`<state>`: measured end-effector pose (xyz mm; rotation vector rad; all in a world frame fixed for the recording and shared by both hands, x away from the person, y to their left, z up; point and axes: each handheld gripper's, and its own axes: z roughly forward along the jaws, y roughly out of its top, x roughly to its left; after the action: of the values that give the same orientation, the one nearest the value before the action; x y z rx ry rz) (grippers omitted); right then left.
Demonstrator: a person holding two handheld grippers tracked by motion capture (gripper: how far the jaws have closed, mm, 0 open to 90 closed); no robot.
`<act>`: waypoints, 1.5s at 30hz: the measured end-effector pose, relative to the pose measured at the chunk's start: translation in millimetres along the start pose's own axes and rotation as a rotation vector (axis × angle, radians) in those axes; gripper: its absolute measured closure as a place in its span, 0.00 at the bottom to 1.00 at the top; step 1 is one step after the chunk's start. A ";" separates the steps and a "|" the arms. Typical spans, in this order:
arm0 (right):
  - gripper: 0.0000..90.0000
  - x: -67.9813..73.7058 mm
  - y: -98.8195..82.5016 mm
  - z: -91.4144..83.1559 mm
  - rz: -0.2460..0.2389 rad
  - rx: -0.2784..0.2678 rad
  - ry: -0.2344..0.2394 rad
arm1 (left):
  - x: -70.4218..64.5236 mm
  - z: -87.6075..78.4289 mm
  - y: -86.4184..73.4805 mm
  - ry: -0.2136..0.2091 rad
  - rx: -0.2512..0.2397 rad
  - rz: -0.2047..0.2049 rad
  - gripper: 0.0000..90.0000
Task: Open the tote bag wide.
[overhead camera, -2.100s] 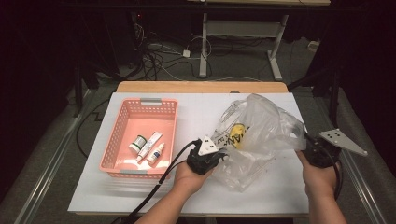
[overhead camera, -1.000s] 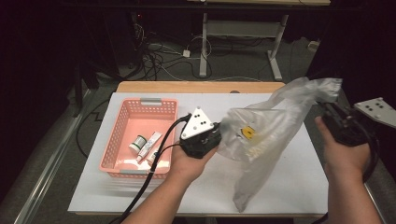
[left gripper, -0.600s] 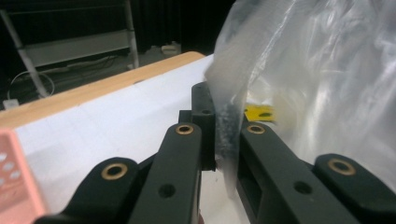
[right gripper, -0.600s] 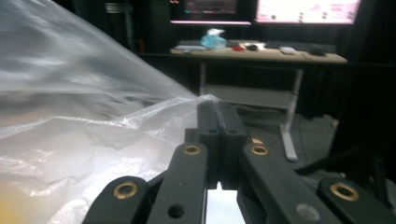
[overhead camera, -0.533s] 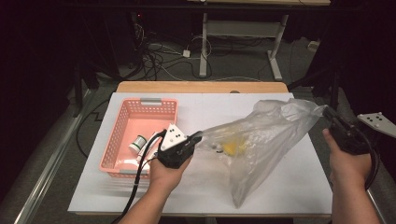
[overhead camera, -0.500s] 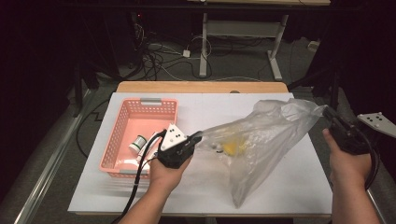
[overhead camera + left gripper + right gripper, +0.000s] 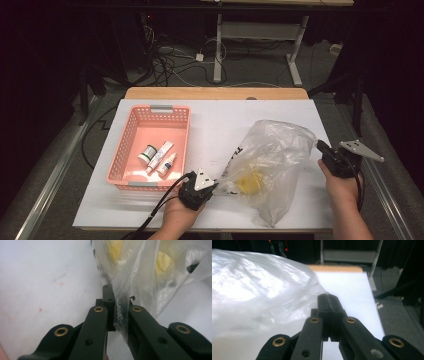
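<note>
A clear plastic bag (image 7: 272, 157) lies slumped on the white table (image 7: 220, 122), with a yellow thing (image 7: 248, 182) inside it. My left gripper (image 7: 214, 186) holds the bag's near-left edge; in the left gripper view its jaws pinch a fold of film (image 7: 120, 312) below the bag (image 7: 150, 280) and the yellow thing (image 7: 162, 262). My right gripper (image 7: 320, 146) is shut on the bag's right edge. In the right gripper view the bag (image 7: 262, 290) billows to the left of the right gripper (image 7: 328, 298), whose jaws stand together with film drawn into their tips.
A pink basket (image 7: 116, 162) stands at the table's left and holds a small round jar (image 7: 148, 152), a white tube (image 7: 161, 153) and a little bottle (image 7: 168, 163). Beyond the table's far edge are cables and desk legs on a dark floor.
Both hands have come down and the bag, held stretched in the air before, now rests on the table. The left gripper has drawn back toward the near edge.
</note>
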<state>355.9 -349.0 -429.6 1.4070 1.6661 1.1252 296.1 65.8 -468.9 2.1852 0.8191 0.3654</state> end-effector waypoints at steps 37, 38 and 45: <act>0.49 35.2 1.6 -80.0 -0.027 -0.070 0.154 | -20.5 -12.2 41.6 -0.127 -0.138 0.046 0.42; 0.48 38.7 1.1 -85.1 -0.032 -0.076 0.165 | -20.9 -8.3 41.1 -0.129 -0.134 0.044 0.43; 0.34 74.7 -3.4 -116.6 -0.046 -0.110 0.278 | -30.3 12.0 40.0 -0.143 -0.112 0.049 0.43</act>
<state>235.7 -297.7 -383.4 1.1796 1.7852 1.4150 296.7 18.9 -447.3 2.1027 0.6527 0.2695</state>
